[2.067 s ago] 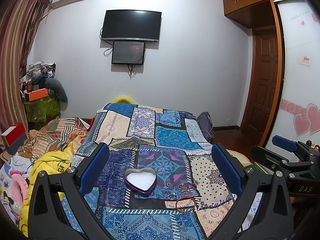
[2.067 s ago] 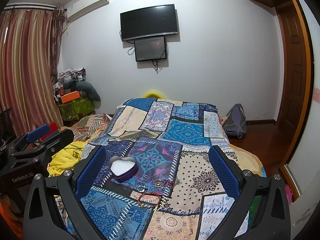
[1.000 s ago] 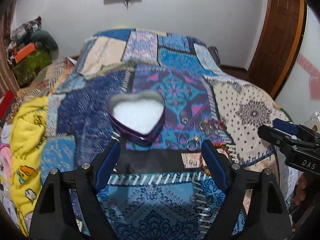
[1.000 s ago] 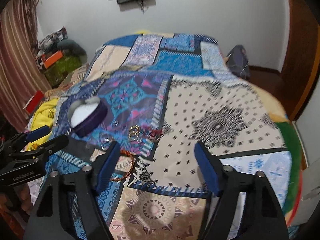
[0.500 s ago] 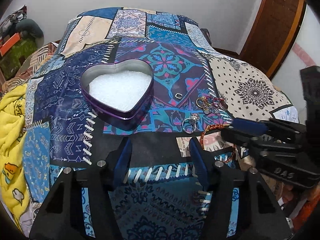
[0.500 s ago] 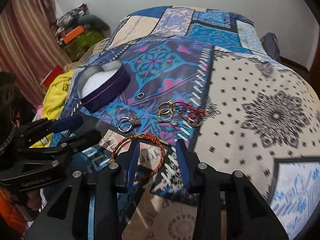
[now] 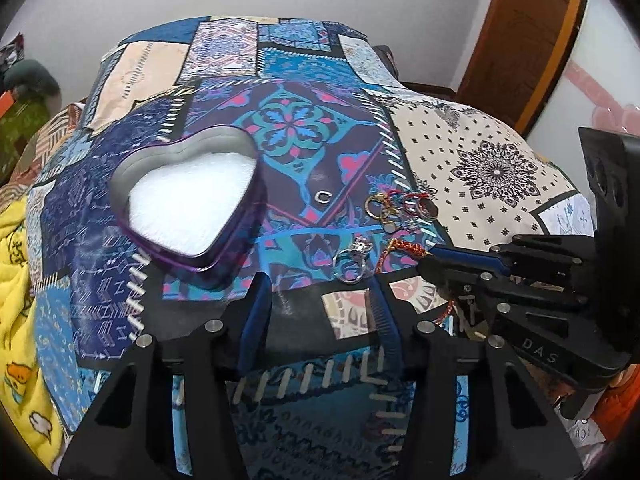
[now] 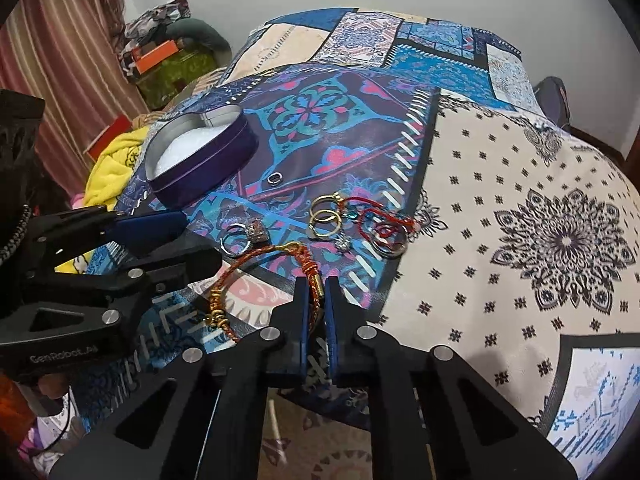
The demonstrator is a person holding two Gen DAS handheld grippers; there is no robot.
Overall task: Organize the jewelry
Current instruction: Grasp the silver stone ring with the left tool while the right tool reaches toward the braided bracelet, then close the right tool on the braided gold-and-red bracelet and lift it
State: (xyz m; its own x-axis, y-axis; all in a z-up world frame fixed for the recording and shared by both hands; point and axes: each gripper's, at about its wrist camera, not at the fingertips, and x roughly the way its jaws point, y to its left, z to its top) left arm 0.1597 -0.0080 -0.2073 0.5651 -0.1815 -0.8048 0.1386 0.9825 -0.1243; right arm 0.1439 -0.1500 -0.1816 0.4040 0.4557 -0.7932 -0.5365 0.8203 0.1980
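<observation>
Right gripper (image 8: 316,300) fingers, apart half a second ago, now clamp the bracelet (image 8: 256,264) on the bed; left gripper (image 7: 320,312) fingers half apart, empty; tin (image 7: 188,200) next

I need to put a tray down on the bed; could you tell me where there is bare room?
The cream dotted patch right of the rings is free, as is the quilt beyond the heart tin. Between tin and rings it is crowded, with both tongs there.

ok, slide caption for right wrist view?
Right gripper shut on red-and-gold bracelet; rings and heart tin beyond.
</observation>
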